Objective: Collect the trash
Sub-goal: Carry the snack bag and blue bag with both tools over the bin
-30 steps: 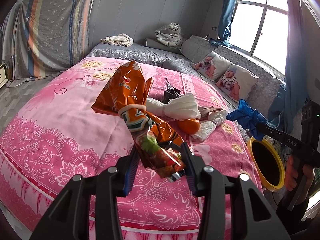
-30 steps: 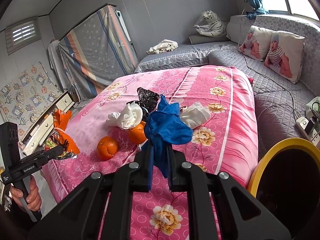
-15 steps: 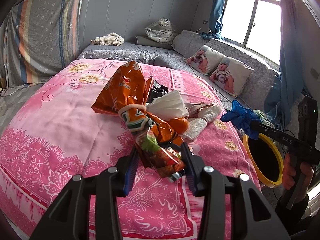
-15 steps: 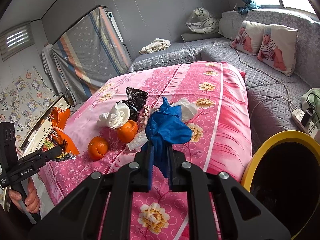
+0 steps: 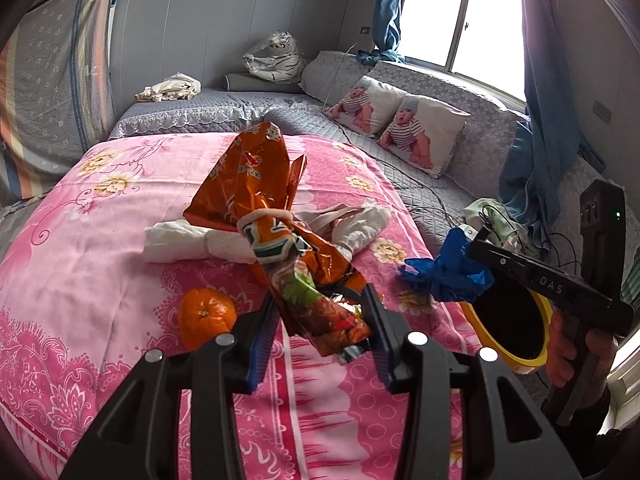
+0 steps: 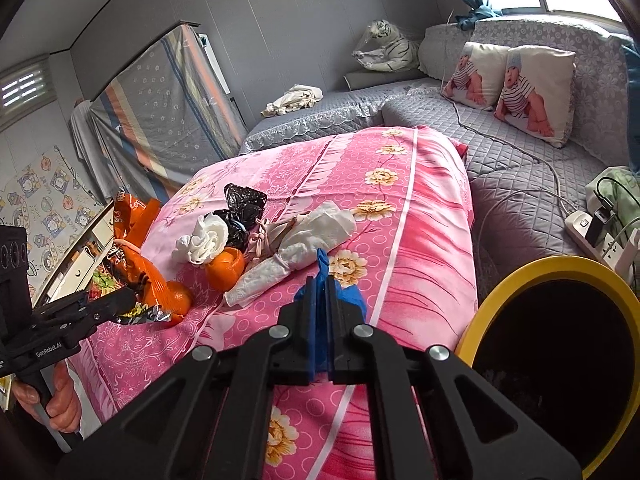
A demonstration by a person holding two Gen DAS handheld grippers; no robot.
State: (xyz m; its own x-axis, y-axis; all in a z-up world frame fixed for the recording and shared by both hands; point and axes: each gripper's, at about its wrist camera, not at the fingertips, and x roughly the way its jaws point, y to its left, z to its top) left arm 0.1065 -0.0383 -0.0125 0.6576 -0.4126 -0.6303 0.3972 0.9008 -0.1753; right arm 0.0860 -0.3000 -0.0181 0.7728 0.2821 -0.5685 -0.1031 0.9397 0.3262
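My left gripper (image 5: 320,320) is shut on a crumpled orange snack wrapper (image 5: 256,184), held up over the pink bed (image 5: 80,248); in the right wrist view that same gripper (image 6: 120,300) and wrapper (image 6: 136,268) sit at the left. A crumpled blue glove (image 6: 352,300) is pinched in my shut right gripper (image 6: 322,292), mostly hanging below the fingers. Seen from the left wrist, the right gripper (image 5: 472,248) carries the blue glove (image 5: 444,276) just above the yellow-rimmed bin (image 5: 540,360). The bin's rim (image 6: 520,268) is at the lower right beside the bed.
On the bed lie white tissue wads (image 6: 204,240), crumpled white paper (image 6: 316,232), a black bag (image 6: 244,204) and two oranges (image 6: 226,266), one of them near my left fingers (image 5: 206,316). A grey sofa with pillows (image 5: 420,136) and a power strip with cables (image 6: 592,232) lie beyond.
My left gripper has carried the orange wrapper to the right across the bed. The right gripper has drifted toward the bin, its jaws have pressed tighter, and the blue glove now hangs lower.
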